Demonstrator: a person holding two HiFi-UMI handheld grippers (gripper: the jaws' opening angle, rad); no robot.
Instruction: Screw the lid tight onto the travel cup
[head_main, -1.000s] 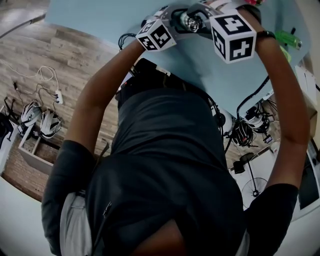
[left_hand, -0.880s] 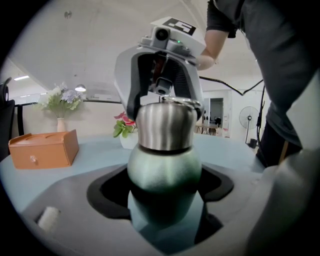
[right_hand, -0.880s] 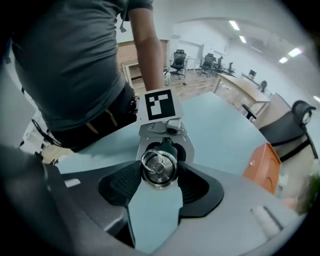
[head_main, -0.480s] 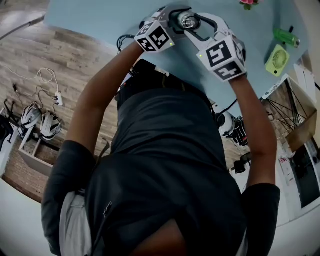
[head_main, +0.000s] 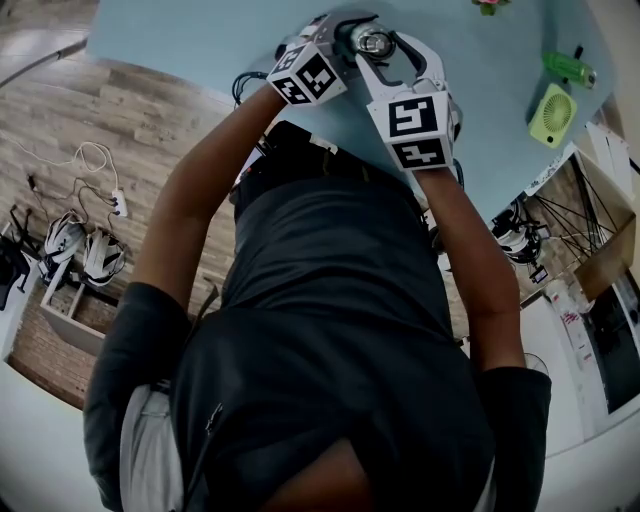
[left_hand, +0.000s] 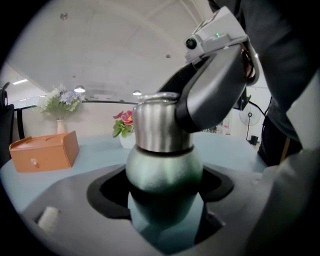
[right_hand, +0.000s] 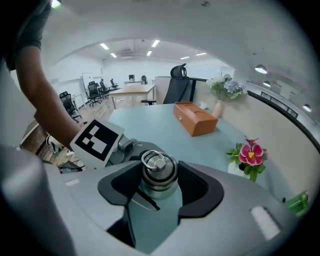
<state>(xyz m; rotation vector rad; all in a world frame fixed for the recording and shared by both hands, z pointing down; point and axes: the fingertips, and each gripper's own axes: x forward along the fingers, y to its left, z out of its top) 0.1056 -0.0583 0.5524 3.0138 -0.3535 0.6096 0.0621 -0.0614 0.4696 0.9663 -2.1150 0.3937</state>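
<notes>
My left gripper (left_hand: 162, 210) is clamped on the cup (left_hand: 164, 167), with both dark pads pressed into its green body. My right gripper (right_hand: 159, 186) stands fairly wide, its pads closed round the steel lid (right_hand: 159, 169), which sits on the cup's neck. From my head view the cup is at 12 o'clock, held over the blue table (head_main: 200, 30). The left cube is at its 8 o'clock and the right cube at its 5 o'clock.

The jaws and cubes cover most of the cup there, so only the lid's shiny top shows. In the left gripper view the cup's base is cut off below the pads. I cannot tell how far the thread is home.

A second ago the right cube sat at the cup's 3 o'clock with my arm swung out. It has since turned round toward me, while the left gripper and cup have barely shifted.
</notes>
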